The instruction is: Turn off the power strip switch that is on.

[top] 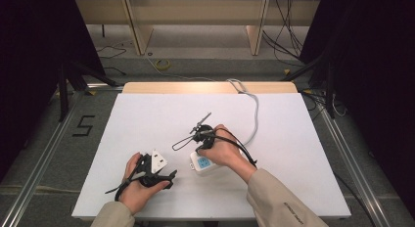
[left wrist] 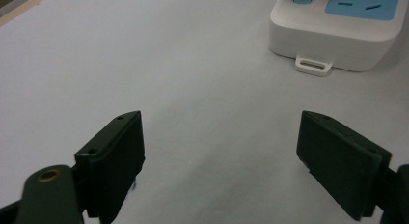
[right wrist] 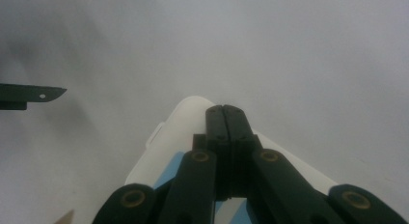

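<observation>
Right tongs (right wrist: 225, 119), jaws closed empty, rest atop the white power strip (top: 205, 164) near the tabletop (top: 147, 114) front edge; left tongs (left wrist: 222, 151) gape open beside it; switch press apparently underway.

Light is falling brightly on the white table (top: 147, 119) from above, glaring along its far edge, while both sides of the room are sitting in darkness. Soft shadows are pooling near its front edge. The gripper views are looking dim, grey and blurred, especially toward their corners.
</observation>
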Motion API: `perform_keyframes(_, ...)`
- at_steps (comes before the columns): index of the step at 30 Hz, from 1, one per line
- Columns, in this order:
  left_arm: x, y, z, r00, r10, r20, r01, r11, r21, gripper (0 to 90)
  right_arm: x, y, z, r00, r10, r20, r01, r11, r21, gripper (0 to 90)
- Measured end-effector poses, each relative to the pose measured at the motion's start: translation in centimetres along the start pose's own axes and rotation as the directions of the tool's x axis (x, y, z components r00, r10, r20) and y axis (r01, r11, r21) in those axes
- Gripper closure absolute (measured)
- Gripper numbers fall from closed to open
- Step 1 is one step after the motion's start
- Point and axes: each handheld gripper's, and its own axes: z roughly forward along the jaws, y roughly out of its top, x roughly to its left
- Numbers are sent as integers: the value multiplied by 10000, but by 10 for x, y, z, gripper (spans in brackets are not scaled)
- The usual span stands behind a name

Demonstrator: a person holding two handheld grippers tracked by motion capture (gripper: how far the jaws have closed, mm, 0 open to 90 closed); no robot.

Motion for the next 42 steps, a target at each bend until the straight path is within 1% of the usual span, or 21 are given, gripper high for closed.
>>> perform_keyframes(21, -1, 0, 0, 10000, -31, -28, 31, 10000, 5, 169, 2, 3, 1, 9999, 26, 170, -29, 9998, 193, 900)
perform_keyframes(23, -1, 1, -1, 10000, 53, -29, -53, 10000, 60, 168, 2, 3, 1, 9999, 60, 153, -64, 9997, 224, 900)
perform_keyframes(28, -1, 1, 0, 9999, 110, -34, -109, 9999, 61, 169, 2, 3, 1, 9998, 99, 148, -102, 9997, 239, 900)
perform_keyframes(33, -1, 1, 0, 9999, 106, -33, -106, 9999, 54, 169, 1, 3, 2, 9997, 213, 107, -216, 9994, 281, 900)
perform_keyframes(42, -1, 1, 0, 9999, 128, -19, -128, 9999, 74, 169, 2, 3, 1, 9997, 179, 144, -183, 9995, 273, 900)
